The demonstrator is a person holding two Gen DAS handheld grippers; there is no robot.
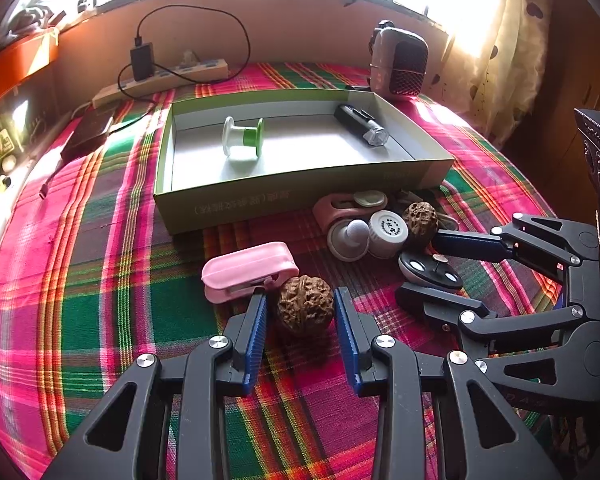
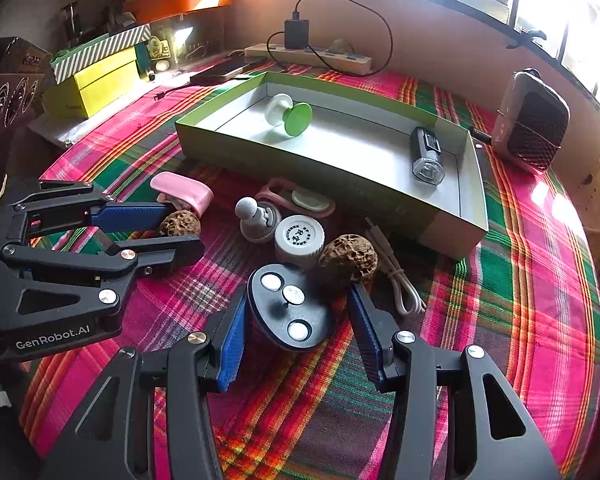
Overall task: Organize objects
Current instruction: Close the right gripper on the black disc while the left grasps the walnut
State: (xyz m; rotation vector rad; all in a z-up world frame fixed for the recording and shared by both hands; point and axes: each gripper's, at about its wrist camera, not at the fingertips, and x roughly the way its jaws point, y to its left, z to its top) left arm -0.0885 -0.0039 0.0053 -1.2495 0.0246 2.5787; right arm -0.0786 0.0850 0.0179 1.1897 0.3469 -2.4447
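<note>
Open green box (image 1: pixel 300 196) sits mid-bench on the plaid cloth (image 1: pixel 100 280), toward the far edge. Inside it: a white-and-green spool (image 1: pixel 242 136) at the left end and a black torch (image 1: pixel 360 124) lying along the right wall. Rest of the box floor is bare.

Left tongs (image 1: pixel 300 312) straddle a walnut (image 1: pixel 305 306) on the cloth in front of the box; blue pads stand either side of it with slim gaps, not pressing. A pink case (image 1: pixel 248 270) lies just beyond, touching the left fingertip.

Right tongs (image 2: pixel 296 312) are about half open around a black oval gadget (image 2: pixel 290 306) with three silver discs. Left pad looks right against it, right pad stands clear, so no firm grip.

Cluster in front of the box: second walnut (image 2: pixel 348 256), white cap (image 2: pixel 300 238), grey knobbed piece (image 2: pixel 256 216), pink holder (image 2: pixel 300 198), white cable (image 2: pixel 396 276) partly tucked behind the walnut.

Cap lettering is too small to read. The gadget's underside is hidden. Window glare washes out the far-right corner by the radio (image 2: pixel 534 120).
</note>
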